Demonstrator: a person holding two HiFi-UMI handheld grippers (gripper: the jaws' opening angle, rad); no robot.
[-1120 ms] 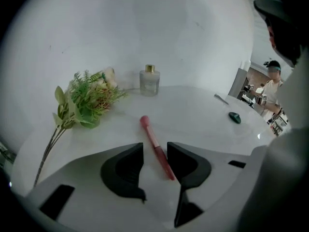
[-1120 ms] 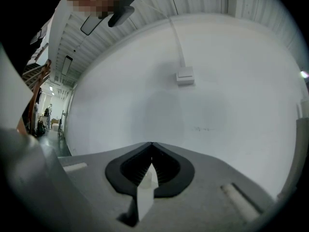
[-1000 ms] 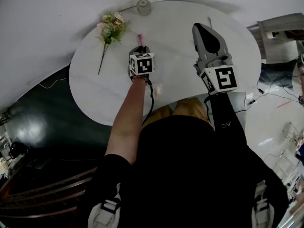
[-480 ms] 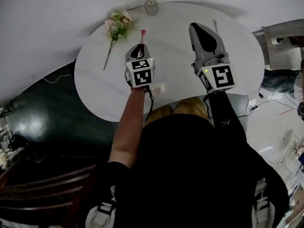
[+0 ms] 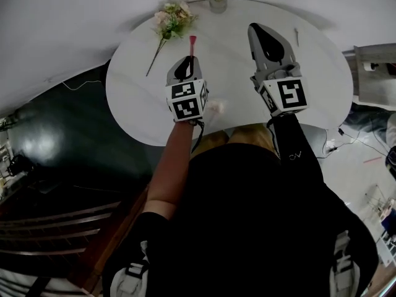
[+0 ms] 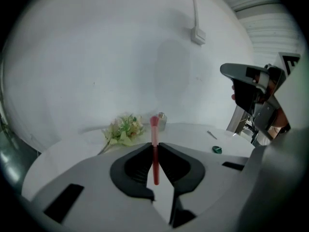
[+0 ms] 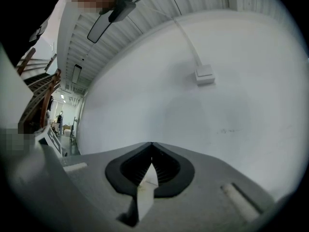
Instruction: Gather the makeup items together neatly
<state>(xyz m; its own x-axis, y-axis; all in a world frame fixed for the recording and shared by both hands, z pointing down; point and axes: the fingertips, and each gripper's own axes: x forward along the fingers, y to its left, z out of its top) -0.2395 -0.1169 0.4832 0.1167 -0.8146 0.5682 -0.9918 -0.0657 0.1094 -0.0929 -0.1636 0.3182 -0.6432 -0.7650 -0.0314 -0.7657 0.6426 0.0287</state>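
Pink brush [image 6: 154, 124] sits clamped in my left tool [image 6: 155, 146], whose jaws have just been closing on its handle; its long axis runs straight out along the jaws, head toward the upper frame, off the worktop [image 6: 72, 153]. Small green item [image 6: 217, 150] and thin stick [image 6: 212, 135] lie right of it, likely nearer my right tool [image 7: 151, 145], pinched together on nothing

Counter [image 5: 133, 98] near left and middle bare: wide passage. Far rim: flower sprig [image 5: 172, 18], small jar [image 5: 217, 1], wall [image 6: 120, 57] just behind. Far right: thin stick [image 5: 296, 37], green item [image 6: 217, 150]. Pink brush [image 5: 192, 42] juts forward from left hand-held gripper [image 5: 189, 59]; open lane between it and right hand-held gripper [image 5: 255, 27], both above counter.
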